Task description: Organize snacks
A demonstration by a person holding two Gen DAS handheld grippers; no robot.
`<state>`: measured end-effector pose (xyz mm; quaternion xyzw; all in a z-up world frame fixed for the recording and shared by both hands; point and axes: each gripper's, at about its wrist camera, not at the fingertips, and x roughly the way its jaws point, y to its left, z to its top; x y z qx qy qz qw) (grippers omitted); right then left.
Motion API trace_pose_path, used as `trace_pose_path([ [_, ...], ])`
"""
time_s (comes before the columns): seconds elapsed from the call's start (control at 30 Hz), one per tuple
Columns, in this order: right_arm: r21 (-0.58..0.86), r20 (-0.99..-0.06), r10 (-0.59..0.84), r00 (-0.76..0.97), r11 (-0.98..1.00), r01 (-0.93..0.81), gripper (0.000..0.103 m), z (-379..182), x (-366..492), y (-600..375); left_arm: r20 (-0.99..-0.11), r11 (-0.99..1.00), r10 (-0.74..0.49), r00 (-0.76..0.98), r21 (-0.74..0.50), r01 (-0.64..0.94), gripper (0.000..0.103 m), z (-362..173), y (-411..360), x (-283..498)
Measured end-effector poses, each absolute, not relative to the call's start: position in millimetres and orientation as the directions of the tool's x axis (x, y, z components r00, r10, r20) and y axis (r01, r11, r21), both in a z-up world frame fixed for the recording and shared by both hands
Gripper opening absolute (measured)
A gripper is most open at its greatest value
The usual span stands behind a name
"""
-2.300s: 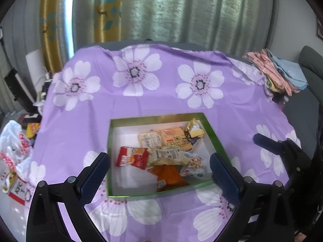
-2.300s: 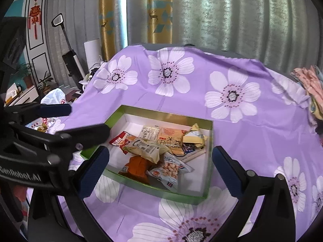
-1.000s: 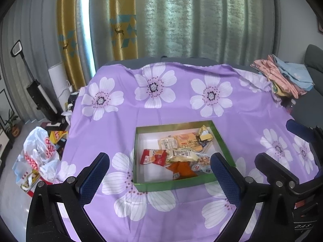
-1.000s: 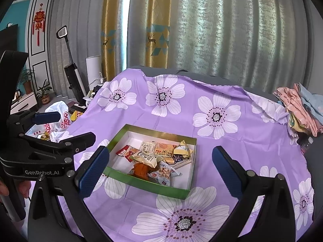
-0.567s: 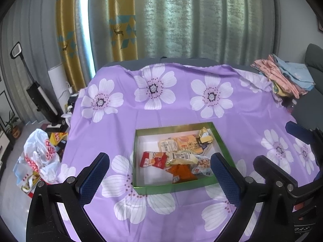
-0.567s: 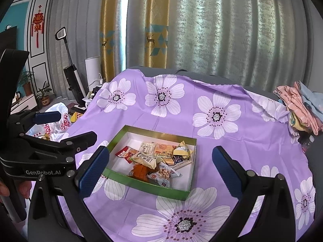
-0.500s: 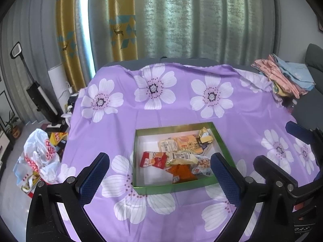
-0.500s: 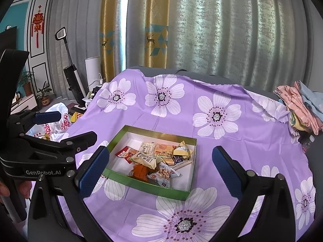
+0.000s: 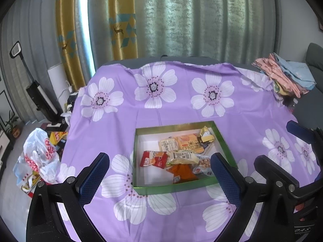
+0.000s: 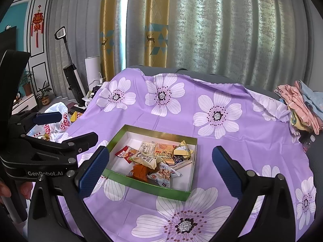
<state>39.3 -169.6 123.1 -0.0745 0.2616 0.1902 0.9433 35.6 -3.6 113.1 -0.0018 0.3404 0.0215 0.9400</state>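
Purple cloth (image 9: 181, 113) printed with white flowers covers the table; near its front edge sits a shallow green-walled box (image 9: 177, 187) with a white floor. Snack packets lie heaped in the right half of the box—a red packet (image 9: 153, 159), a pale cream packet (image 9: 182, 156), an orange packet (image 9: 182, 171), a peanut packet (image 10: 161, 174), a gold foil-wrapped piece (image 9: 206, 137) in the far right corner, and 2 flat orange-and-cream packets (image 9: 181, 144) behind. The left part of the box floor is bare.

Both tongs hover above the near side of the box, well apart from it. The left gripper (image 9: 159, 179) has its 2 blue-padded fingers spread wide with nothing between them; the right gripper (image 10: 159, 173) is likewise spread wide and holds nothing. Folded pink and blue laundry (image 9: 282, 74) rests at the table's far right; white plastic bags (image 9: 38, 157) lie on the floor to the left.
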Motion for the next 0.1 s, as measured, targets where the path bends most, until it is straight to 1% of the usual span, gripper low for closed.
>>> trace_pose_path([
  [0.1, -0.041, -0.522, 0.32, 0.791, 0.917, -0.398, 0.102, 123.2, 39.3, -169.7, -0.638, 0.999, 0.04, 0.769, 0.012, -0.042, 0.1, 113.0, -4.1, 35.6],
])
